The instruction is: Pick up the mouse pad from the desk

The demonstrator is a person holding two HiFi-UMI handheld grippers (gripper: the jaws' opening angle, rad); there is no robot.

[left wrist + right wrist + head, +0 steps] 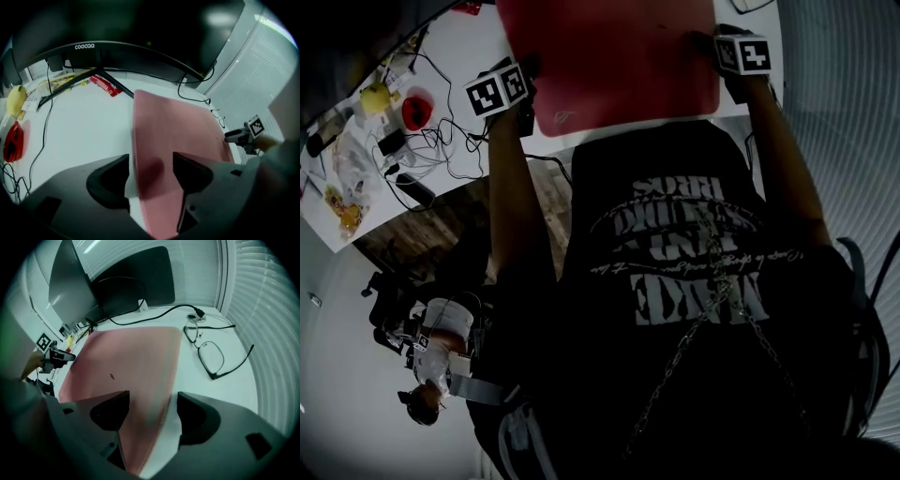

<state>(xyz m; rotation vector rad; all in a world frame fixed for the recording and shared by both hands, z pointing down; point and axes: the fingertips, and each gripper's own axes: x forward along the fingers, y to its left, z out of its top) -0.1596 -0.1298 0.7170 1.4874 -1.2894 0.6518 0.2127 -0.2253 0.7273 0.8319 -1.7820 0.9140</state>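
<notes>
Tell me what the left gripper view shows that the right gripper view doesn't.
Only the left gripper view: the right gripper, a yellow object, a red object and the monitor's coocaa label. Only the right gripper view: the left gripper and glasses seen clearly. Both: the pink pad between open jaws, the desk, the monitor.

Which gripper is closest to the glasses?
The right gripper. The glasses lie just beyond its edge of the red mouse pad, while the left gripper is at the opposite edge.
</notes>
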